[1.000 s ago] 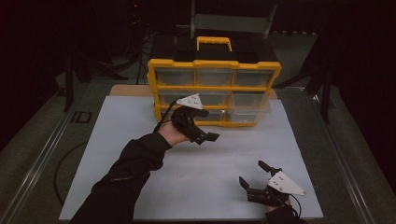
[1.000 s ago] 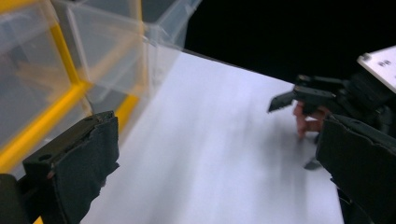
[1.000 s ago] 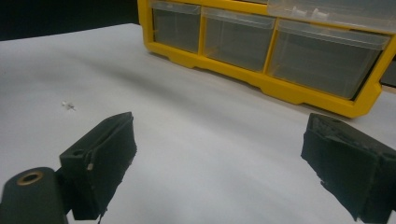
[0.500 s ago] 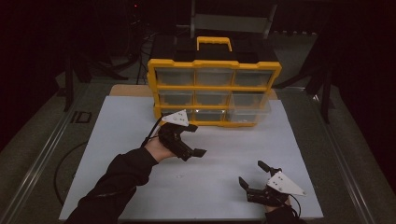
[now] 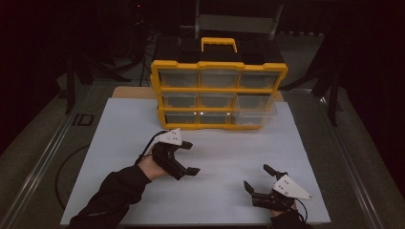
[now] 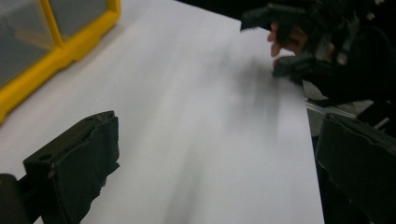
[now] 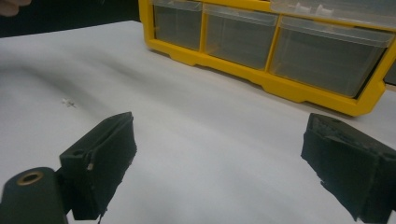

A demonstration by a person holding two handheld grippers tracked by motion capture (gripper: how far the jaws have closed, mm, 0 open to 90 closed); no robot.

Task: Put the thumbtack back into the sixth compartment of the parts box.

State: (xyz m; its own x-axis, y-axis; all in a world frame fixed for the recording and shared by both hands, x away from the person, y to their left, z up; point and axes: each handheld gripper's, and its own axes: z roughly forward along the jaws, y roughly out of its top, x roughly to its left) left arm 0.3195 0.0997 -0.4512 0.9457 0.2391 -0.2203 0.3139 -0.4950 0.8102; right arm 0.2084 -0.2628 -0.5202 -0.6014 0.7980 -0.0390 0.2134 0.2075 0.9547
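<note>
A yellow organizer (image 5: 219, 90) with clear drawers and a black top stands at the back of the white mat (image 5: 119, 138). Its lower right drawer (image 5: 255, 112) looks pulled out a little. My left gripper (image 5: 191, 157) hovers over the mat in front of the organizer, open and holding nothing. Near the front edge my right gripper (image 5: 258, 177) is open too. In the left gripper view the wide-apart jaws of the left gripper (image 6: 219, 172) frame bare mat, with the right gripper (image 6: 299, 42) beyond. The right gripper (image 7: 224, 163) faces the organizer (image 7: 261, 46).
A tiny white speck (image 7: 70, 102) lies on the mat to the left in the right gripper view. A dark table surface (image 5: 43, 157) with a metal rail surrounds the mat. A chair (image 5: 234, 21) stands behind the organizer.
My left gripper has drawn back from the organizer's front, toward the person and lower over the mat. The right gripper has stayed in place.
</note>
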